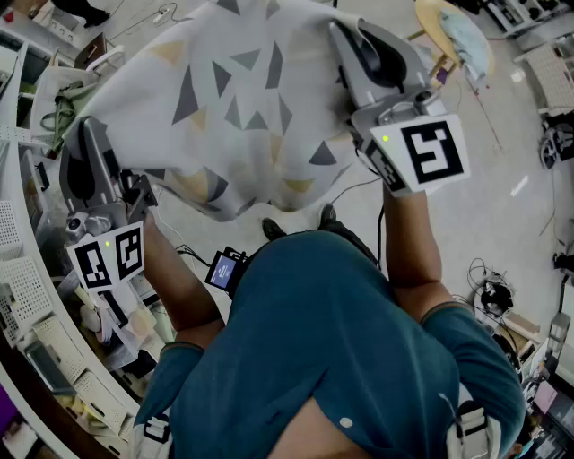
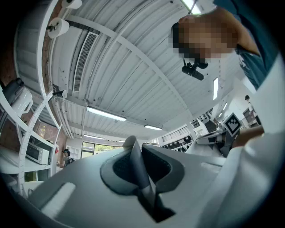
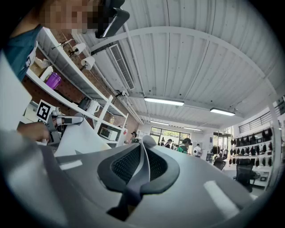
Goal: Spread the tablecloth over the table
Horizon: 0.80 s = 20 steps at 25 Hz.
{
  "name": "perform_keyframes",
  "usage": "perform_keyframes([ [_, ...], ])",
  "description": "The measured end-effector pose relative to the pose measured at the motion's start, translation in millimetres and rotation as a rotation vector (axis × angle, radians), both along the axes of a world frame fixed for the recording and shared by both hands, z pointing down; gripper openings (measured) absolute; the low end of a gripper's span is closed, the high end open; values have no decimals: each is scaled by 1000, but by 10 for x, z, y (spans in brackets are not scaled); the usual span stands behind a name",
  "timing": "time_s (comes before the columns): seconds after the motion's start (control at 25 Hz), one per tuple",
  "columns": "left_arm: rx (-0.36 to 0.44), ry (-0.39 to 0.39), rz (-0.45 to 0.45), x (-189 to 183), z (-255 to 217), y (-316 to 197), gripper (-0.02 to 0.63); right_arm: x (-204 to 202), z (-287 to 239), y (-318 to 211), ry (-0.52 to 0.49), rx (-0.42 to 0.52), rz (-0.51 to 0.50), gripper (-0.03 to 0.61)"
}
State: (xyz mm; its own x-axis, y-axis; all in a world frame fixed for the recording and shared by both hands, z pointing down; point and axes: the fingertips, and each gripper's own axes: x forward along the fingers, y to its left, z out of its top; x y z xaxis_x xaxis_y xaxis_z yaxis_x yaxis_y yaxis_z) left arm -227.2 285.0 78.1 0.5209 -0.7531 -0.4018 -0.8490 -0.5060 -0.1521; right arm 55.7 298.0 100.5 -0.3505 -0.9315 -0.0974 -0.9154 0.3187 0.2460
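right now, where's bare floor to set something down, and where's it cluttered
Free: the pale floor right of the right gripper, between the wooden stool and the cable tangle. Crowded: the shelves along the left, packed with clutter, and the space ahead, filled by the held tablecloth.

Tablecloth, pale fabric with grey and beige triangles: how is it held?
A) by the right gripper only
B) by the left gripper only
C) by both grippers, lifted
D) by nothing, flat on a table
C: the left gripper and the right gripper each clamp an edge of the raised tablecloth.
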Motion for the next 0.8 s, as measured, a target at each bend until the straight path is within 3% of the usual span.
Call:
perform_keyframes([
  [0.2, -5, 5, 3, -5, 15, -34, 21, -2, -85, -21, -13, 54, -14, 14],
  [0.6, -23, 5, -3, -32, 112, -134, 21, 42, 33, -56, -25, 26, 8, 14],
  [0.8, -27, 1, 1, -57, 188, -220, 21, 96, 84, -67, -90, 28, 11, 15],
])
